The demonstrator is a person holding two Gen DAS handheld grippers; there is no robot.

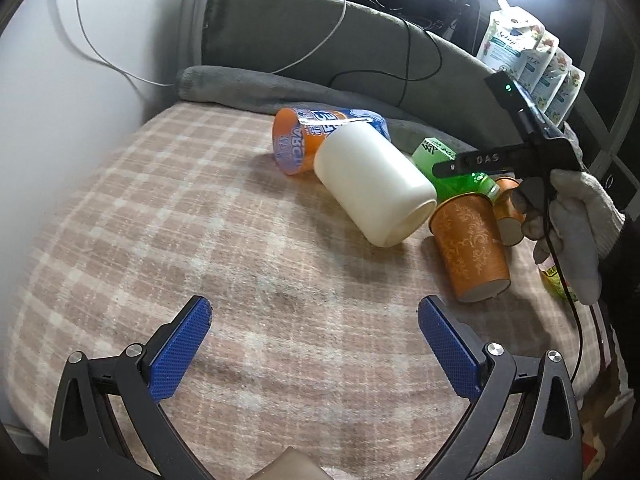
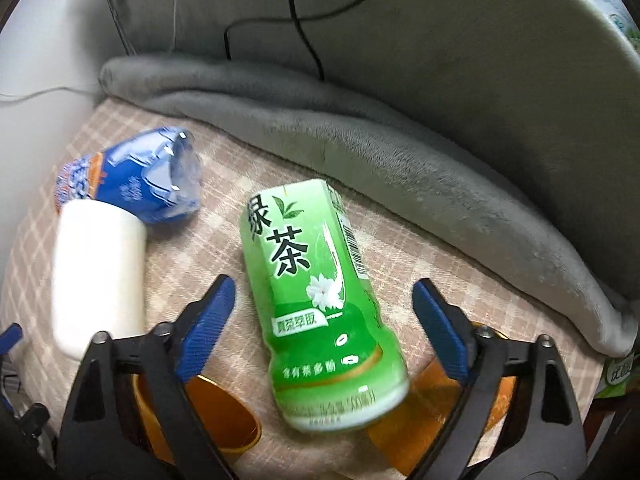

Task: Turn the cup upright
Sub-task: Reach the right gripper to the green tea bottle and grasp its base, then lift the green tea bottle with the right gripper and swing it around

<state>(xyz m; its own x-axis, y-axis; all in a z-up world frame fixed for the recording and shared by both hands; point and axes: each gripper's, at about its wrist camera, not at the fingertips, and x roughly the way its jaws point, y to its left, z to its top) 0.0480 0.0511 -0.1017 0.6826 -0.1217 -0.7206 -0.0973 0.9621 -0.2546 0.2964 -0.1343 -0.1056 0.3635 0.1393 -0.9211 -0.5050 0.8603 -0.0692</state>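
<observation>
A white cup [image 1: 374, 184] lies on its side on the checked cloth [image 1: 200, 240], mouth toward the near right; it also shows at the left of the right wrist view [image 2: 98, 268]. An orange patterned cup [image 1: 470, 244] lies beside it. My left gripper [image 1: 314, 344] is open and empty, low over the cloth, well short of the white cup. My right gripper [image 2: 324, 328] is open, its fingers either side of a lying green tea bottle [image 2: 316, 300], above it. Orange cups [image 2: 224, 420] lie under the right gripper.
A blue and orange bottle [image 1: 316, 136] lies behind the white cup. A grey blanket roll [image 2: 360, 148] runs along the back. Cables [image 1: 408, 60] hang over the grey backrest. Refill pouches [image 1: 532, 60] stand at the far right. A white wall is at the left.
</observation>
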